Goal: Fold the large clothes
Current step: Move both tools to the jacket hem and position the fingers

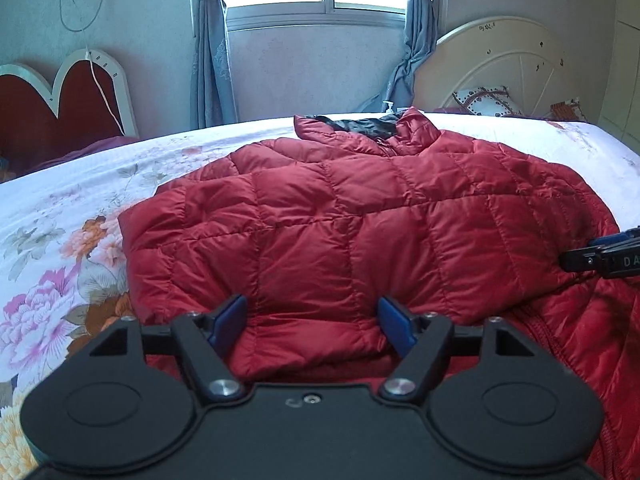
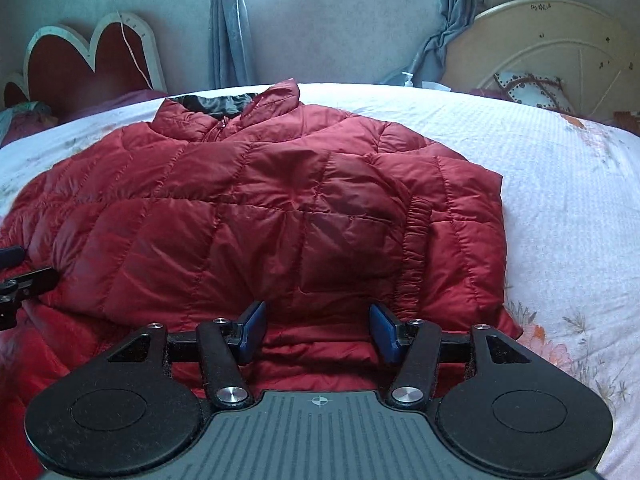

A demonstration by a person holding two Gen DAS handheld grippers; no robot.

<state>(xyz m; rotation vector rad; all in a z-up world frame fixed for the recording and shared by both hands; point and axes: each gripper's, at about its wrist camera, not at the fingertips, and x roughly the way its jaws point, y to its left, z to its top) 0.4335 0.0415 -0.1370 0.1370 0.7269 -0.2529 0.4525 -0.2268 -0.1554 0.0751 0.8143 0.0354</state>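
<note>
A red quilted down jacket (image 1: 360, 216) lies spread on the bed, collar with black lining at the far side; it also fills the right wrist view (image 2: 256, 216). Both sleeves look folded in over the body. My left gripper (image 1: 312, 320) is open, its blue pads (image 1: 230, 320) either side of a fold at the jacket's near hem. My right gripper (image 2: 318, 328) is open too, its pads (image 2: 384, 332) either side of the near hem. Each gripper shows at the edge of the other's view: the right one in the left wrist view (image 1: 600, 256), the left one in the right wrist view (image 2: 20, 276).
The bed has a white floral sheet (image 1: 60, 240). A red heart-shaped headboard (image 1: 60, 104) stands at the back left, a cream headboard (image 1: 512, 64) with a pillow at the back right. A window with grey curtains (image 1: 212, 60) is behind.
</note>
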